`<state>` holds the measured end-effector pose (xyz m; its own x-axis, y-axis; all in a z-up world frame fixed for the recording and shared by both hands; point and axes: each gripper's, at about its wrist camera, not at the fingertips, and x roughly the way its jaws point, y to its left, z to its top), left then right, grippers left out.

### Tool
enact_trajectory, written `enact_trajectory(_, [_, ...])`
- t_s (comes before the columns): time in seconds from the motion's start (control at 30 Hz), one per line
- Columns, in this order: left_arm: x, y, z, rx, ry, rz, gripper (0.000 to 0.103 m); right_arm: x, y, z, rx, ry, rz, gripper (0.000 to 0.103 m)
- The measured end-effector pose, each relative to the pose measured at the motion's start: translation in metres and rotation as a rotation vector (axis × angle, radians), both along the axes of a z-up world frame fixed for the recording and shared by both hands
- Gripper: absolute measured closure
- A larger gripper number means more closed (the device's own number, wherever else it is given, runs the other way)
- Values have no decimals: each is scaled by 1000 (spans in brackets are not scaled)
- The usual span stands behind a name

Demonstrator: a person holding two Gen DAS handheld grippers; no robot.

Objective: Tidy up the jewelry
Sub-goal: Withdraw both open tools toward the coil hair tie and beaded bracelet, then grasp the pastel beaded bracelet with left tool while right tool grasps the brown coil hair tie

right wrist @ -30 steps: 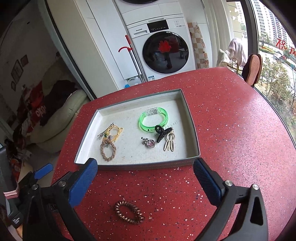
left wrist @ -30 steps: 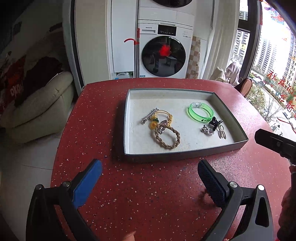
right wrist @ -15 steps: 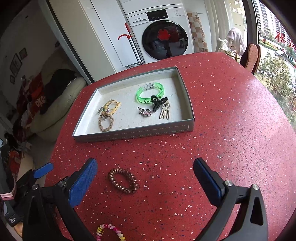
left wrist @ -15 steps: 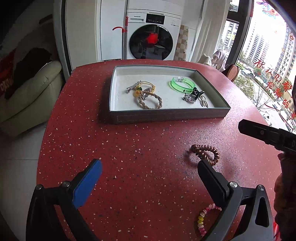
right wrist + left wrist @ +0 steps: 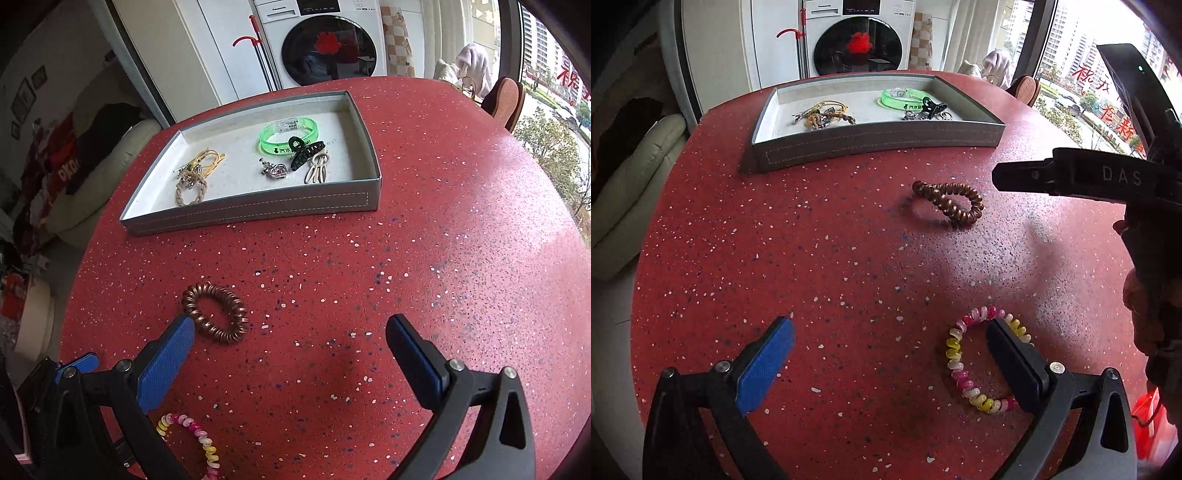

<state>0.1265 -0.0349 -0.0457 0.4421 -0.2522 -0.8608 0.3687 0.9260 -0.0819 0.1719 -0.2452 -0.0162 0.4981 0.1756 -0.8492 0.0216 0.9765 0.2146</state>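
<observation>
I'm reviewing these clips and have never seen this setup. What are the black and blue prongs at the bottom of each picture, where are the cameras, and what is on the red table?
The prongs are the fingers of two hand-held grippers; a person holds one in each hand, with no robot arm involved. Each gripper carries a wide-angle camera looking forward along its own fingers, so one picture comes from the left gripper and the other from the right gripper. Both are open and hold nothing.

On the red table stands a grey tray already holding a green bangle, a black claw clip, a braided loop and a few small pieces. Two items lie outside it on the table: a brown spiral hair tie and a pink and yellow spiral hair tie, which the left gripper's right finger partly covers.
</observation>
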Motion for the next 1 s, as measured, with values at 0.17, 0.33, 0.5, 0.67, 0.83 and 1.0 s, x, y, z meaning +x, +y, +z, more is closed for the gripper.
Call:
enact_trajectory(0.17, [-9,-8,-8,25,8,-5,0,4,8,-3,-36,18,34,0])
enact_trajectory(0.33, [-16,-12,-13,40,8,-1,0,10,19,-6,-66,26,78,5])
enact_trajectory(0.5, [-23,-16,-15,64,-2,-11,0,16,32,-10,-103,30,125,15])
enact_trajectory(0.67, [-30,-20,-12,81,-28,-27,0,21,40,-19,-113,53,152,30])
enact_trajectory(0.83, [-36,-29,-6,91,-53,-79,12,21,50,-20,-175,43,180,44])
enact_trajectory(1.0, [-42,-37,-2,90,-57,-126,36,17,59,-19,-214,39,216,63])
